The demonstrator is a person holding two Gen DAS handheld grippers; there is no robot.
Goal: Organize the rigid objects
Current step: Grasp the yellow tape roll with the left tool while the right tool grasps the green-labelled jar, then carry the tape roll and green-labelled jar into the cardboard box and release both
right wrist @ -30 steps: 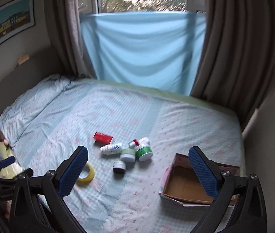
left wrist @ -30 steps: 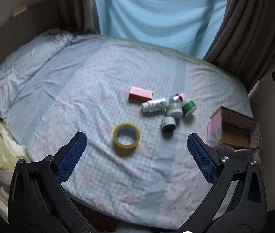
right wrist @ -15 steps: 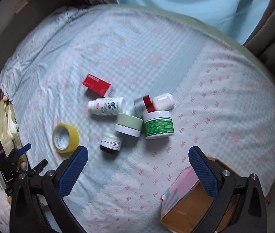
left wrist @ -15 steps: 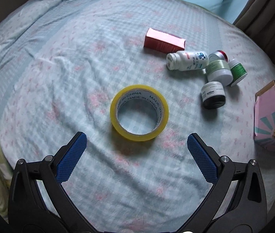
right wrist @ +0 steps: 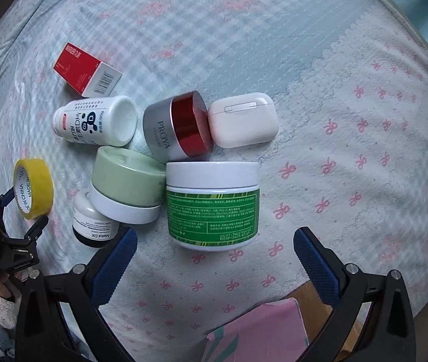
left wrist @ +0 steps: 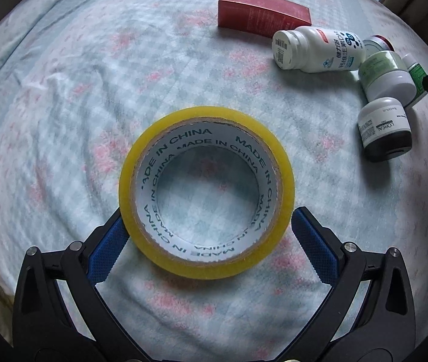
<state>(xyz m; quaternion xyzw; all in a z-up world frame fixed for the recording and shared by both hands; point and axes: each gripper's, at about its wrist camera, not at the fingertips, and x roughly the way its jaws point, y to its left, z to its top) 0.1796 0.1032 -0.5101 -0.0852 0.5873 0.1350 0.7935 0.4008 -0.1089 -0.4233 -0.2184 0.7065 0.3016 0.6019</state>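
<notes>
Where half a second ago the left gripper (left wrist: 206,242) hovered short of the yellow tape roll (left wrist: 206,191), its spread blue fingers (left wrist: 108,249) now stand on either side of the roll's near half; whether the pads touch it cannot be told. The roll lies flat on the checked bedspread (left wrist: 78,90), apart from the other items. The right gripper (right wrist: 214,259) has also come down much closer: its jaws are wide open and hold nothing, with the green-labelled white jar (right wrist: 212,205) just ahead between them. That jar touches the pale green jar (right wrist: 126,188), which leans over a small black-based jar (right wrist: 93,224) next to the left fingertip. Behind sit the red-lidded silver jar (right wrist: 176,126), a white earbud case (right wrist: 242,123), a white bottle (right wrist: 96,125) on its side and a red box (right wrist: 85,74). The pink cardboard box (right wrist: 259,331) lies at the near edge of the right wrist view.
</notes>
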